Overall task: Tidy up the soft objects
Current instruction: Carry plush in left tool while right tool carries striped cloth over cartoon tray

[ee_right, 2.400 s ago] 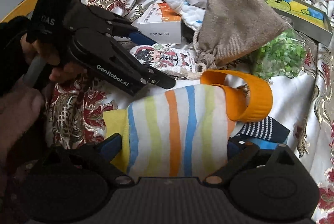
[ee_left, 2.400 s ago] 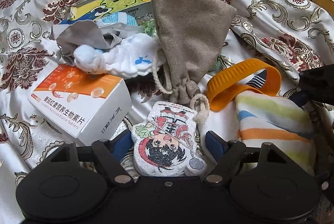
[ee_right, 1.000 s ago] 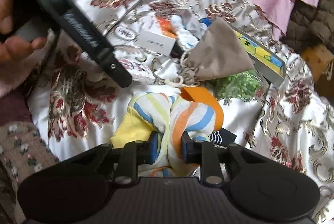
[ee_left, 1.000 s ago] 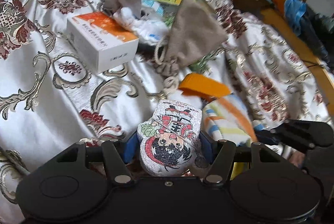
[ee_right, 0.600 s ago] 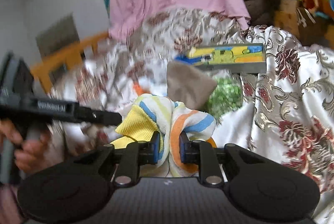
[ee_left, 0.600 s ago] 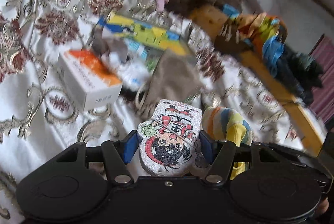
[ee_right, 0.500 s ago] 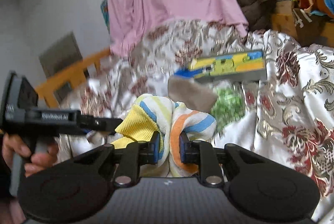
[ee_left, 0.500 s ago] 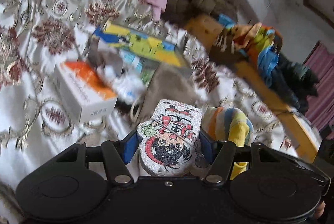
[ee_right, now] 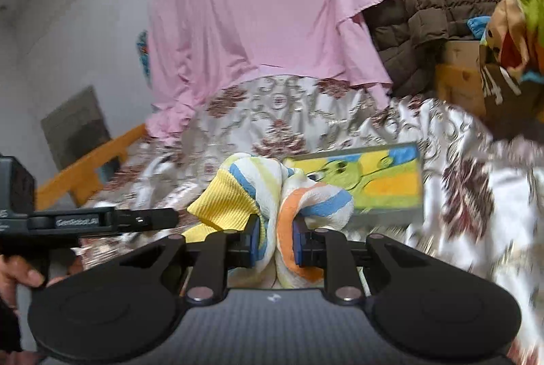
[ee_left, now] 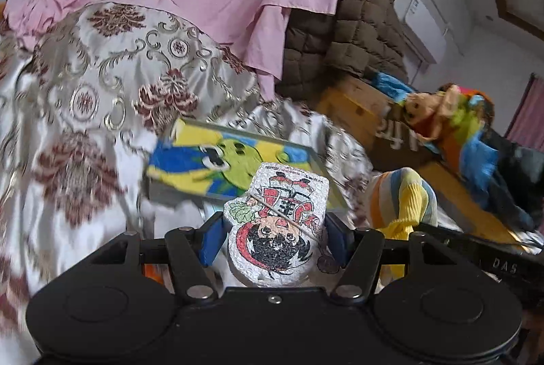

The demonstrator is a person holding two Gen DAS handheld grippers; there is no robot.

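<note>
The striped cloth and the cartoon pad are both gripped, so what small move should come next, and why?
Probably carry both a little further to wherever they get sorted, without loosening either grip. The right tool pinches the bunched striped cloth, and the left tool clamps the cartoon pad. Both hang above the bedspread, with no container in view to drop them into yet.

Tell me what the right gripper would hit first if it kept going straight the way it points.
Probably the cartoon picture box lying on the patterned bedspread: it sits just beyond the striped sock clamped in the right gripper. Depth is unclear.
</note>
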